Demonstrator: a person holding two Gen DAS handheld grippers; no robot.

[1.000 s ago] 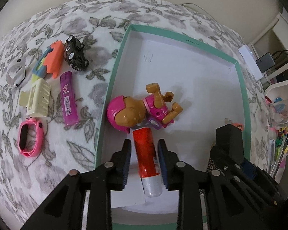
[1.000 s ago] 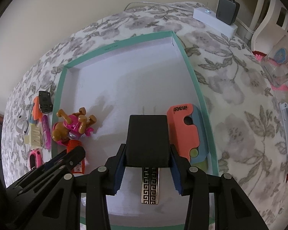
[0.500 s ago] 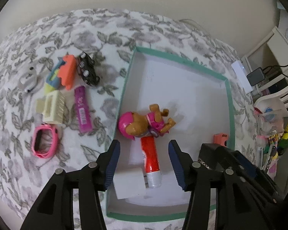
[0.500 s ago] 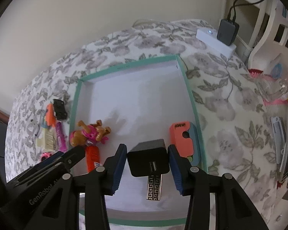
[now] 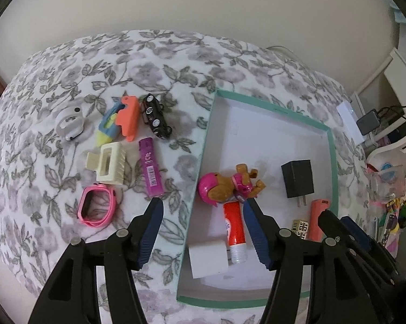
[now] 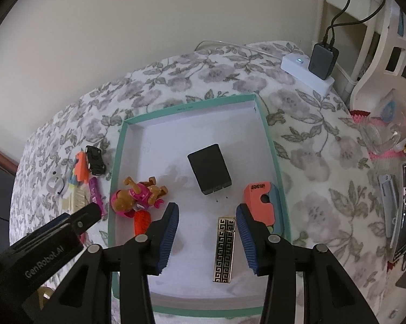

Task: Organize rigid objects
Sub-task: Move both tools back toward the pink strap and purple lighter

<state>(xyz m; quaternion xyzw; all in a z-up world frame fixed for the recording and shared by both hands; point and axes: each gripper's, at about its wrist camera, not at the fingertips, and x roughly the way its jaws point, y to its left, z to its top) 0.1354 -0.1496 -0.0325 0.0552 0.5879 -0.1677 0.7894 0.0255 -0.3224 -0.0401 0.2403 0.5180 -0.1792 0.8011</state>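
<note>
A teal-rimmed white box (image 5: 200, 162) (image 6: 273, 145) sits on a flowered cloth. In it lie a pink-helmeted dog toy (image 5: 224, 189), a red glue stick (image 5: 234, 226), a white block (image 5: 208, 259), a black charger (image 6: 209, 168), a gold patterned lighter (image 6: 224, 248) and an orange clip (image 6: 258, 199). My left gripper (image 5: 203, 202) hovers over the box's left wall, its jaws opening with nothing between them. My right gripper (image 6: 207, 209) hangs open above the box floor, apart from the charger.
Left of the box lie a black toy car (image 5: 155, 120), an orange-and-blue toy (image 5: 122, 121), a cream hair claw (image 5: 108, 166), a purple lighter (image 5: 150, 171), a pink watch (image 5: 96, 209) and a white ring-shaped piece (image 5: 69, 125). A power strip (image 6: 308, 64) and clutter stand at the right.
Both grippers have risen away from the box. The left one let go of the red glue stick and spread wider. The right one released the black charger, which now lies flat.
</note>
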